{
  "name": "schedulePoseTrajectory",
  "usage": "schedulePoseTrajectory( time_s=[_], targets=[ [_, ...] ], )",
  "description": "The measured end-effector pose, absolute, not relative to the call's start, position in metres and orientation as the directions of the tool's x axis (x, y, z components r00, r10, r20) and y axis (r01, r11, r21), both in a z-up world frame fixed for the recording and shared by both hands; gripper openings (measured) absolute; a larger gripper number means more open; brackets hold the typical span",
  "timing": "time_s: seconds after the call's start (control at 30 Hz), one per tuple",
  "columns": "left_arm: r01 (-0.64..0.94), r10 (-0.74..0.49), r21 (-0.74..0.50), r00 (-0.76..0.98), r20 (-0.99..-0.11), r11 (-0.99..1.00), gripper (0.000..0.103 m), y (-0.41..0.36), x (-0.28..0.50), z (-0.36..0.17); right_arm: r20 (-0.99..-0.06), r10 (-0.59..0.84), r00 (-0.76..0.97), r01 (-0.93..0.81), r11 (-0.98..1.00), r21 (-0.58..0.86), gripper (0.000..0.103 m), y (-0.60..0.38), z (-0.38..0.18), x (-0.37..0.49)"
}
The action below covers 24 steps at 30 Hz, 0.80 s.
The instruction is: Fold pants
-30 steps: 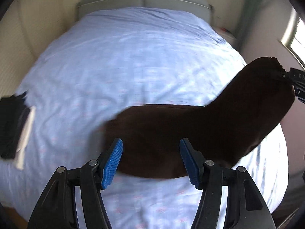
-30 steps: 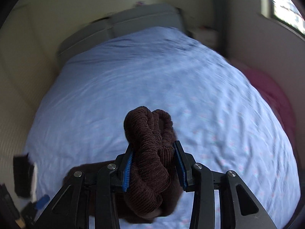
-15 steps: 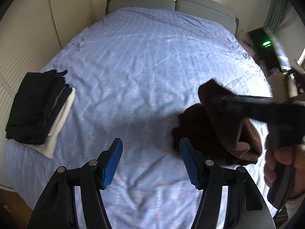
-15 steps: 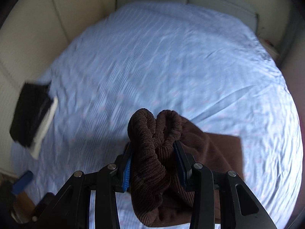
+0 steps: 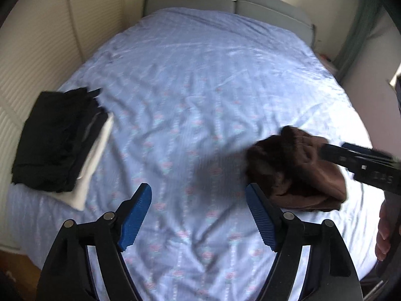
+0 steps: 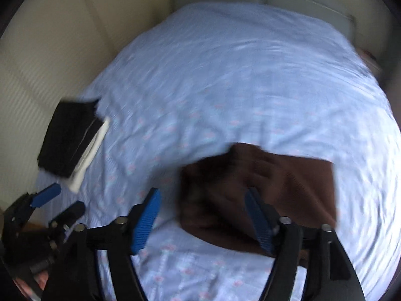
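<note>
Left wrist view: pale blue patterned bedsheet [image 5: 200, 87], creased, over a bed with grey padded headboard [image 5: 230, 2]; ribbed cream wall at left. Black folded clothes [image 5: 57, 138] stacked on a white piece near the left edge. Left gripper [image 5: 198, 215] just opened, jaws wide, nothing between. Brown ribbed pants [image 5: 295, 170] bunched at right.

Right wrist view, blurred: right gripper [image 6: 203, 220] just released, jaws spread above the brown pants [image 6: 275, 183], lying folded on the sheet [image 6: 238, 75].
</note>
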<state>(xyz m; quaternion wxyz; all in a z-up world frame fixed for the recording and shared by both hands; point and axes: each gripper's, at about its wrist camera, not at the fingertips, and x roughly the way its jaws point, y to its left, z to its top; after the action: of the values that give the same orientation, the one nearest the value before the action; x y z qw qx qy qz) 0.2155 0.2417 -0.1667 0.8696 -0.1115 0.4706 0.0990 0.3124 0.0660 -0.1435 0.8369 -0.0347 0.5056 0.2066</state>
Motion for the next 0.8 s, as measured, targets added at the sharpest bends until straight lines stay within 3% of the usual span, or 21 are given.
schedulePoseTrajectory(
  time_s=[0.17, 0.3, 0.63, 0.67, 0.7, 0.73, 0.8],
  targets=[
    [-0.170, -0.031, -0.151, 0.556, -0.831, 0.974, 0.079, 0.201, 0.255, -0.167, -0.902, 0.208, 0.377, -0.133, 0.976, 0.170, 0.075, -0.042, -0.170, 0.324],
    [-0.115, -0.080, -0.162, 0.515, -0.853, 0.980, 0.079, 0.166, 0.310, -0.181, -0.916, 0.226, 0.331, 0.044, 0.966, 0.254, 0.075, -0.109, -0.199, 0.327],
    [-0.179, -0.040, -0.096, 0.292, -0.956, 0.979, 0.077, 0.128, 0.413, -0.243, -0.919, 0.297, 0.260, 0.068, 0.944, 0.324, 0.075, -0.122, -0.243, 0.339],
    [-0.183, -0.041, -0.094, 0.275, -0.961, 0.979, 0.074, 0.126, 0.416, -0.247, -0.919, 0.302, 0.253, 0.065, 0.943, 0.327, 0.075, -0.122, -0.244, 0.339],
    [-0.183, -0.046, -0.097, 0.265, -0.963, 0.978, 0.055, 0.125, 0.417, -0.251, -0.919, 0.307, 0.246, 0.060, 0.942, 0.330, 0.075, -0.120, -0.246, 0.340],
    [-0.176, -0.066, -0.117, 0.267, -0.961, 0.977, 0.029, 0.122, 0.415, -0.251, -0.920, 0.310, 0.241, 0.056, 0.942, 0.332, 0.075, -0.120, -0.247, 0.341],
    [-0.184, -0.080, -0.140, 0.300, -0.951, 0.973, 0.026, 0.123, 0.407, -0.240, -0.918, 0.321, 0.233, 0.041, 0.940, 0.339, 0.075, -0.120, -0.247, 0.340]
  ],
)
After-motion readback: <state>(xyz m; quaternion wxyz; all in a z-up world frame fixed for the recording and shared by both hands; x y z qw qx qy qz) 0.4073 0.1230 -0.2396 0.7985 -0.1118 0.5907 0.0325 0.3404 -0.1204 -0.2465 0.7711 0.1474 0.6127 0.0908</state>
